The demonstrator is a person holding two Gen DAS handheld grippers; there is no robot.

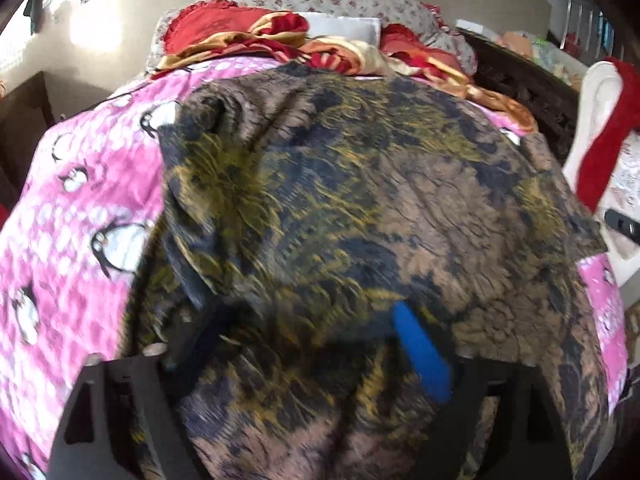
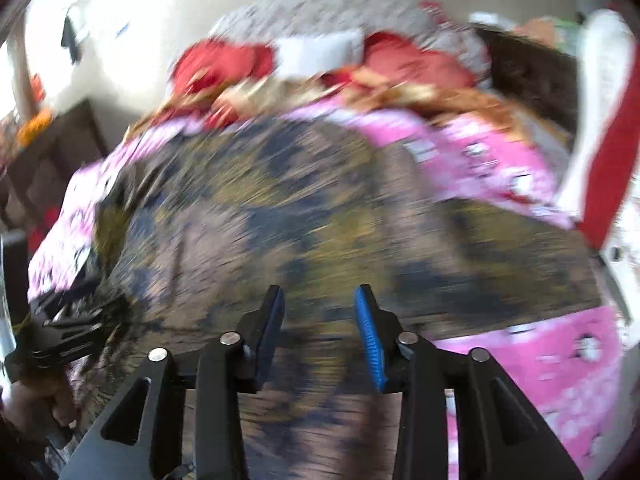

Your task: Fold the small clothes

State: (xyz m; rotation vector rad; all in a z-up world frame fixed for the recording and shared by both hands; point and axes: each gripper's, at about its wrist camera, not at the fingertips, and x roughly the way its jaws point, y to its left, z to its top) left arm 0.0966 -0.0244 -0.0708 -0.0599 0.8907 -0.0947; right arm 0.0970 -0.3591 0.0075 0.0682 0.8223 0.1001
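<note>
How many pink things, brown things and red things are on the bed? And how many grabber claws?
Pink: 1, the penguin bedsheet
Brown: 1, the patterned garment spread on it
Red: 1, the crumpled blanket at the far end
Grabbers: 2, the left gripper and the right gripper
Total: 5
</note>
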